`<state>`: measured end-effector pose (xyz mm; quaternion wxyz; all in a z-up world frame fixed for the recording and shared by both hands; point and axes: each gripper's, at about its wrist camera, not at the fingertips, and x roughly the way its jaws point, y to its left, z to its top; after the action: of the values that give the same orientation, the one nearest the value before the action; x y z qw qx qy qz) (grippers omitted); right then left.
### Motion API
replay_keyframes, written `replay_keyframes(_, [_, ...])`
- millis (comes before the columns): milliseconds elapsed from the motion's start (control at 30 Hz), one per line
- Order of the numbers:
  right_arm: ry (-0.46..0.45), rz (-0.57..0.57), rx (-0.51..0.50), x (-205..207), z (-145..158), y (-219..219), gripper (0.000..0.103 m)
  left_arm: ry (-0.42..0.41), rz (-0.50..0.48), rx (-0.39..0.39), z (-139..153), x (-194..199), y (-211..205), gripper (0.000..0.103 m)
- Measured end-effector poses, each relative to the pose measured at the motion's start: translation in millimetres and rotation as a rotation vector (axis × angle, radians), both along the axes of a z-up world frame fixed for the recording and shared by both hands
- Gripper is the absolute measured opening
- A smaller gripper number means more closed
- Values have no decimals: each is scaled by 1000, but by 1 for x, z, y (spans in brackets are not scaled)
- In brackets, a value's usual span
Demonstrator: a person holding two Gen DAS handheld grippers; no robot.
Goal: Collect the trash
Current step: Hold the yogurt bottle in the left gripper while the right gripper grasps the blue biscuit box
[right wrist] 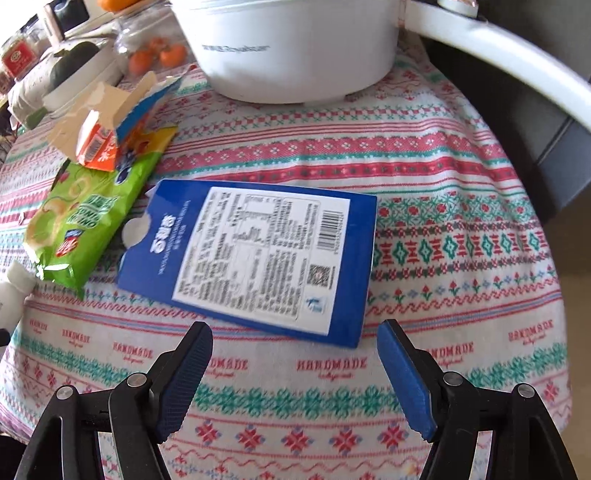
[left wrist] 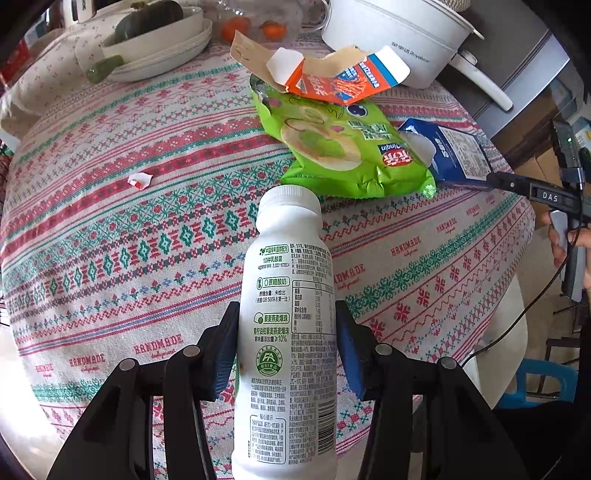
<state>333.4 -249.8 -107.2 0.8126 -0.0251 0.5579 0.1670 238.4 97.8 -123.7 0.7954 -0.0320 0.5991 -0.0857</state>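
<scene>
The left gripper (left wrist: pixel 286 343) has its fingers (left wrist: pixel 225 350) pinched on a white yoghurt bottle (left wrist: pixel 286 325), one blue pad on each side of its label, holding it above the near part of the counter (left wrist: pixel 110 229), which wears a patterned cloth. A small red-and-white scrap (left wrist: pixel 139 180) lies alone toward the counter's left side. Past the bottle's cap sits a green snack bag (left wrist: pixel 332 147), with a torn orange carton (left wrist: pixel 332 75) resting on its far end. Just right of the bag, its corner touching it, a flat blue box (right wrist: pixel 255 258) lies label-up near the counter's right edge. The right gripper (right wrist: pixel 295 354) hovers at the box's near edge, fingers (right wrist: pixel 404 373) spread wide and gripping nothing. At the far edge stand white bowls (left wrist: pixel 159 51) holding a dark squash, some tangerines (left wrist: pixel 236 27) and a white electric pot (right wrist: pixel 291 48)
</scene>
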Motion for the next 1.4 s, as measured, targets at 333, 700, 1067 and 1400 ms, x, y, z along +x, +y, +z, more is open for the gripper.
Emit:
replay_keyframes(333, [52,146,139,-21,-13,36,81,-46,38,-37,23,-1,3,52])
replay_keyframes(700, [-110,373,-107,-51,19,70,91,-122,136,-144,55,-29,17,52])
replay_keyframes(1067, [-69,648,-278,-3,-17,108,101,-105,171,-142,44,-16,16,52])
replay_keyframes(1400, [-5,595,-267,38,-46,117,101,-103,160,-147,43,-12,11,52])
